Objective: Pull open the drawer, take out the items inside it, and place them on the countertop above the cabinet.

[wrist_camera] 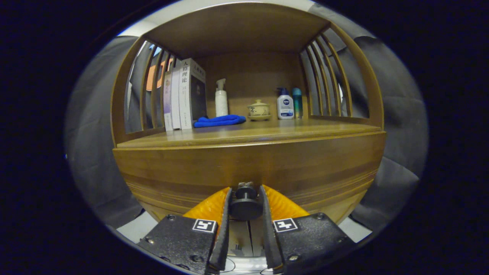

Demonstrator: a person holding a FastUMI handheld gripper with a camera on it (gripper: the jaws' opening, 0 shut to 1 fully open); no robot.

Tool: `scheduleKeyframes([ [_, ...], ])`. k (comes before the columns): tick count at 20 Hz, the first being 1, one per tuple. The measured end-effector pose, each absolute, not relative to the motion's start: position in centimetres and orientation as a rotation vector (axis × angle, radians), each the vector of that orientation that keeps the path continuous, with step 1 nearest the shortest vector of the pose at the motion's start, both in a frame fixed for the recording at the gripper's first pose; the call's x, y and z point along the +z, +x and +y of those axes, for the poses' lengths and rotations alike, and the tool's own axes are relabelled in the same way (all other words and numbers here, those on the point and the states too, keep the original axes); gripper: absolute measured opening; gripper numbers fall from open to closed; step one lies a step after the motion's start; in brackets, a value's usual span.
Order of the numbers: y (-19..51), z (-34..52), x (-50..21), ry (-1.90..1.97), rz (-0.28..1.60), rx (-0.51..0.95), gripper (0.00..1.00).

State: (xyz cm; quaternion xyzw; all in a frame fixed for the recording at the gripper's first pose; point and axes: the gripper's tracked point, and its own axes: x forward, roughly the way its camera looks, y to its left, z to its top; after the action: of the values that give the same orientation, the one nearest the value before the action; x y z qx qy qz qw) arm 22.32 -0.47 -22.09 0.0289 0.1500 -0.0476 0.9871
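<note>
Gripper (245, 200) clamped on round dark drawer knob (245, 206) for pulling; brown wooden drawer front (248, 164) shut; countertop (267, 131) just above.

The gripper (245, 198) was held level and pointed straight at the drawer knob (245, 204), its two fingers (223, 225) reaching forward on either side of that knob. The jaws stood nearly parallel and narrowly spaced, each inner face pressed against the knob's round head. The gripper's two blocks sat behind the knob, one per finger.
</note>
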Motion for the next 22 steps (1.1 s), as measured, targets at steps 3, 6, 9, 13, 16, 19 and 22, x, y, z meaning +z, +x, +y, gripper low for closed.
scheduleKeyframes([
  [3,22.0,-0.4,-22.0,0.053,0.314,-0.096,0.34],
  [6,21.2,-0.2,-22.0,0.053,0.321,-0.089,0.32],
  [9,19.0,-0.1,-21.9,0.033,0.324,-0.087,0.31],
  [13,16.1,0.2,-21.7,0.03,0.328,-0.081,0.31],
  [16,13.6,0.4,-21.6,0.024,0.333,-0.067,0.31],
  [19,11.3,0.6,-21.5,0.019,0.337,-0.06,0.31],
  [22,9.2,0.7,-21.7,0.014,0.345,-0.053,0.31],
])
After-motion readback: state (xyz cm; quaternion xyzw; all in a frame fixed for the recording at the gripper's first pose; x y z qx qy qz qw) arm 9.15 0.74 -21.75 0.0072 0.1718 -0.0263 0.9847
